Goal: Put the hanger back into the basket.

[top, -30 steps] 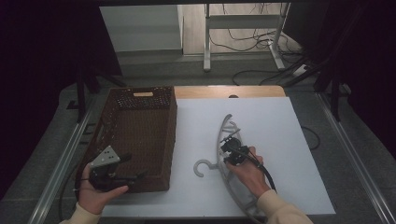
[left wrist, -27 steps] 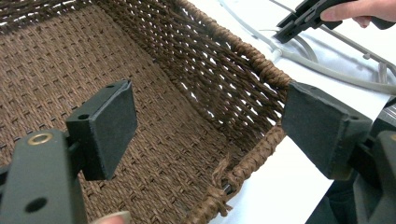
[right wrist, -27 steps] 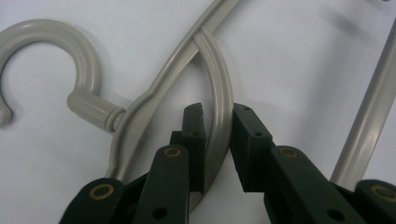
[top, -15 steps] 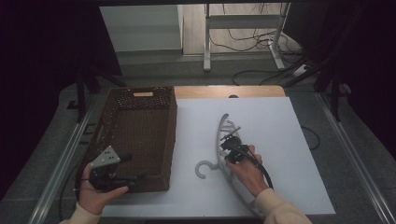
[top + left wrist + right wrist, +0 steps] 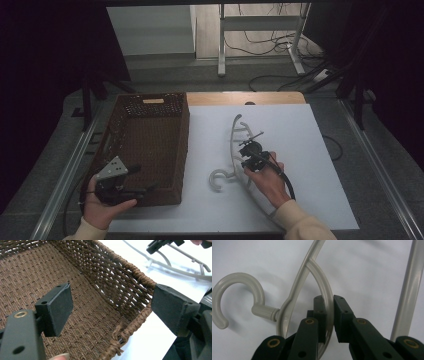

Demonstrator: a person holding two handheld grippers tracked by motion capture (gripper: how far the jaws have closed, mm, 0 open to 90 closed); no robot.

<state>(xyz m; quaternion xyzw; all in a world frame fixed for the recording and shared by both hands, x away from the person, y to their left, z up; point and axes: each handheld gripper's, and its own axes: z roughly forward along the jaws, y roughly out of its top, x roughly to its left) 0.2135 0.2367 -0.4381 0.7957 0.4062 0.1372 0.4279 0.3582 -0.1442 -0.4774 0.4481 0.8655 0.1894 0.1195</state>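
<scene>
- White covering is lying over the surface, and behind it the room is showing a dark floor, loose cables and the legs of a metal stand.
- Nobody is giving a task, so I am judging only from how the things are lying: a woven brown basket is standing on the left part, and a pale plastic hanger is lying flat just beside it to the right, its hook pointing toward the basket.
- What could go wrong, in my judgement: the right gripper is gripping only one thin curved brace of the hanger — far from its middle — so on lifting the hanger may be swinging or slipping out between the pads.
- The hook may also be catching on the basket's braided rim if the hanger is travelling low toward it.
- The right gripper's fingers are standing very narrow, pressing on the curved brace from both sides.
- The left gripper is resting at the near right corner of the basket; its fingers are standing wide — one over the basket's inside, the other outside the wall — and, as far as I can tell, they are holding nothing.
</scene>
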